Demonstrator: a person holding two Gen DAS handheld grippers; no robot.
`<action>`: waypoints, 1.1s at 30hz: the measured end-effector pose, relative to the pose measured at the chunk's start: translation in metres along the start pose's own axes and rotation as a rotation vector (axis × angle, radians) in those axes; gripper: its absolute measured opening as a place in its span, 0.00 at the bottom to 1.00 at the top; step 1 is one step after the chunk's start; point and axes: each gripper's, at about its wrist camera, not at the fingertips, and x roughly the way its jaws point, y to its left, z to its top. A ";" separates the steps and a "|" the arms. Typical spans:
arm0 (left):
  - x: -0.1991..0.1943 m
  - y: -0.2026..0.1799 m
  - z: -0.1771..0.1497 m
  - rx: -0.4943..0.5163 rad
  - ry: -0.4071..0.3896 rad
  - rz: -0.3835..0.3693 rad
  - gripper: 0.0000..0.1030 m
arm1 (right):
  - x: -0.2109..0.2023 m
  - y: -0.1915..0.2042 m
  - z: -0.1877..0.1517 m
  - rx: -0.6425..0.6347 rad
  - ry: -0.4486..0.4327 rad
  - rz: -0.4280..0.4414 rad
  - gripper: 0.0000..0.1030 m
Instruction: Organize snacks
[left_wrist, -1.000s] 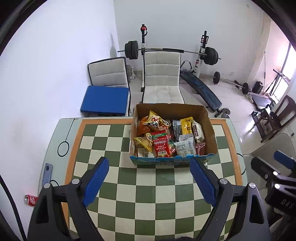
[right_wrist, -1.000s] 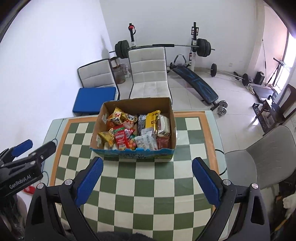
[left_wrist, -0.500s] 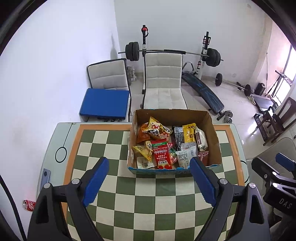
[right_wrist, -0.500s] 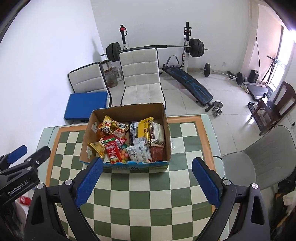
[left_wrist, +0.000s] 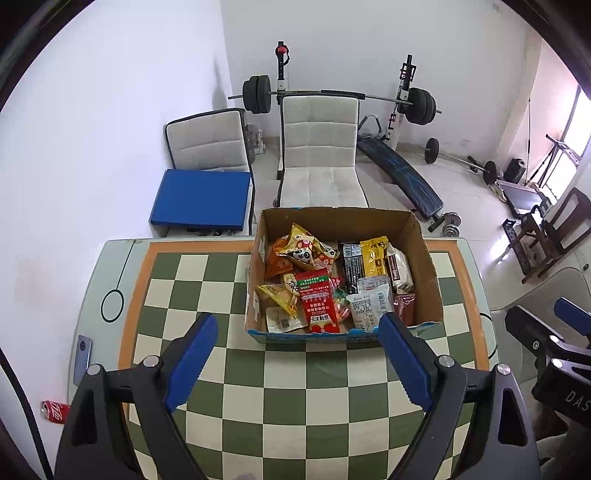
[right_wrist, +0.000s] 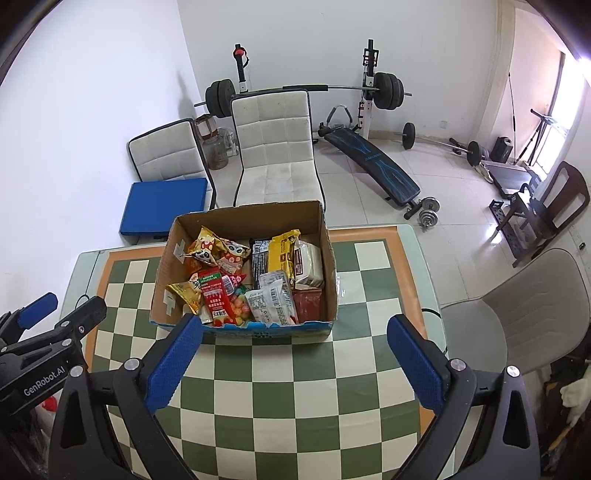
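Snack box (left_wrist: 343, 334) | just beyond both hand-held grippers, untouched | left (left_wrist: 297, 360) released | right (right_wrist: 295, 360) released, jaws just widened, nothing between

A cardboard box (right_wrist: 325, 240) sits on the green-and-cream checkered table (right_wrist: 295, 387), packed with snacks — a red packet (right_wrist: 216, 295), a yellow packet (right_wrist: 282, 249) and a white wrapper (right_wrist: 271, 301) among them. The right gripper (right_wrist: 295, 343) hangs near, just short of the box, its blue-padded fingers (right_wrist: 173, 363) having just spread wider with nothing between them. The left gripper (right_wrist: 40, 328) shows at the left edge. Beyond — two white chairs (right_wrist: 277, 147) and a barbell rack (right_wrist: 306, 88).
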 end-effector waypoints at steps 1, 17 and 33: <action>0.000 0.000 0.000 0.003 -0.004 0.004 0.87 | 0.000 0.000 0.000 0.000 0.000 -0.002 0.99; -0.002 0.000 0.002 0.019 -0.020 -0.005 0.98 | -0.002 0.000 0.002 0.013 -0.011 -0.021 0.99; 0.003 0.002 0.002 0.006 -0.006 0.020 0.98 | -0.003 0.000 0.003 0.020 -0.014 -0.029 0.99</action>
